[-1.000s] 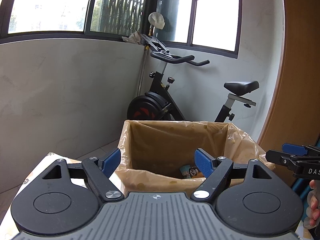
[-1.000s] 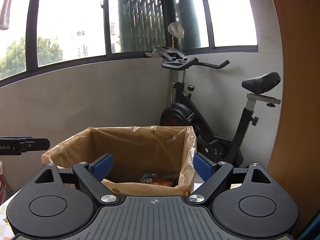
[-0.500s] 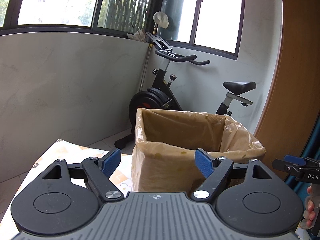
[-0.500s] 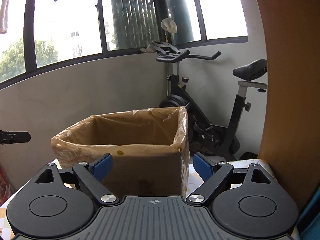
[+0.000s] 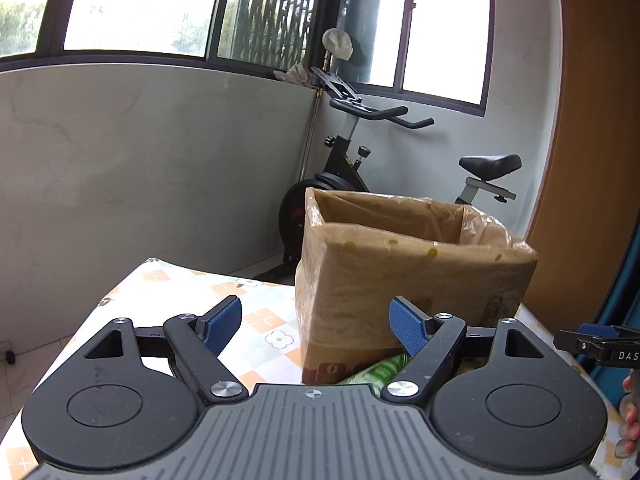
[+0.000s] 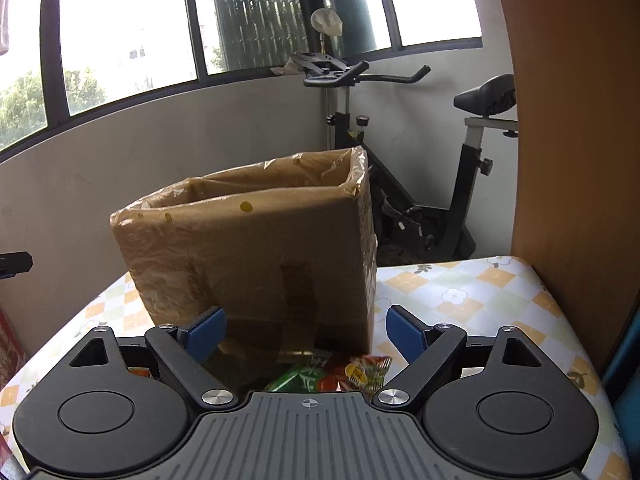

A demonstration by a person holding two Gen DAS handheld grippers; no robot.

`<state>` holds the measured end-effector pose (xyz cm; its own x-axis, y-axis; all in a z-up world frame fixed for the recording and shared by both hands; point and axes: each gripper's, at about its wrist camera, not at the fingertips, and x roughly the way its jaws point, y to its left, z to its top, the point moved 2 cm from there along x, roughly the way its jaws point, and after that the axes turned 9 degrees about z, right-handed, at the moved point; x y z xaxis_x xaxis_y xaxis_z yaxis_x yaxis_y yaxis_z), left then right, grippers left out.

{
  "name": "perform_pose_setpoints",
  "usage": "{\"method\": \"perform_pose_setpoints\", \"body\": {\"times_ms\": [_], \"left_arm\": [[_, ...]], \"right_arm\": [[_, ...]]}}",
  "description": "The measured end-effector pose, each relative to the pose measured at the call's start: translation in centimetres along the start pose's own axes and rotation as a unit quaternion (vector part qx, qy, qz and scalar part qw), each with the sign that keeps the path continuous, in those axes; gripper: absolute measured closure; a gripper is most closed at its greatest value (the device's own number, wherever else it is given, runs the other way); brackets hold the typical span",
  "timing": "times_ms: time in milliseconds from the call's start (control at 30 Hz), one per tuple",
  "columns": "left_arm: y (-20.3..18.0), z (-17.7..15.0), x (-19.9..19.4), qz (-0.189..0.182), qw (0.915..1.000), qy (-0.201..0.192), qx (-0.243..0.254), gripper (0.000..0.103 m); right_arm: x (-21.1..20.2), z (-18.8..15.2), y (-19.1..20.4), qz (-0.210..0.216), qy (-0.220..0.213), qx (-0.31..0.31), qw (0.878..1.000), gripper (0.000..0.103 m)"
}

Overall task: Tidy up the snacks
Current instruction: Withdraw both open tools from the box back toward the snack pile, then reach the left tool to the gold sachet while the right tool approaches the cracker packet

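Left gripper (image 5: pixel 316 322): released, blue ribbed pads wide apart, grasping nothing.
Right gripper (image 6: pixel 306 330): likewise spread, empty.
Snack packets (image 6: pixel 340 374): crinkly green-red foil, on the table against the box; unsorted.
Box (image 6: pixel 256 248): upright cardboard, glossy plastic liner; contents hidden.
Tablecloth (image 6: pixel 472 292): floral check.

Each handheld gripper, the left gripper (image 5: pixel 316 326) and the right gripper (image 6: pixel 306 330), shows a ribbed grey body, black teardrop-shaped plates with round recesses, black linkage arms with silver screws, and blue textured pads (image 5: pixel 408 326), and white letters "DAS" mark the right one's side.
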<state>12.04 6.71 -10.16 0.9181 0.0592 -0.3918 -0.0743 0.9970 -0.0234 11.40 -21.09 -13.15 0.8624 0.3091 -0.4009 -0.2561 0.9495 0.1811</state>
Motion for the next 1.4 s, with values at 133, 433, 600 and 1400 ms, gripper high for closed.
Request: {"method": "perform_pose_setpoints", "body": {"times_ms": [133,433,600,1400], "left_arm": [[-0.4,-2.7,-1.6,-0.004,1.0000,0.000,0.002,0.020],[-1.4,-7.7,-4.3,-0.003,0.9998,0.012,0.013,0.020],[-2.5,-9.8,-5.1,-0.018,0.9988,0.011,0.044,0.020],[-4.2,-16.2,-2.1,-0.073,0.9905,0.107,0.048,0.021]], "right_arm": [[-0.9,-2.3,1.3,0.004,0.012,-0.025,1.000,0.018],[-2.2,-7.1,3.2,0.001,0.036,-0.032,0.999,0.018],[-2.4,-8.6,3.9,0.004,0.039,-0.015,0.999,0.018],[-0.5,-13.9,5.6,-0.014,0.087,-0.026,0.996,0.019]]}}
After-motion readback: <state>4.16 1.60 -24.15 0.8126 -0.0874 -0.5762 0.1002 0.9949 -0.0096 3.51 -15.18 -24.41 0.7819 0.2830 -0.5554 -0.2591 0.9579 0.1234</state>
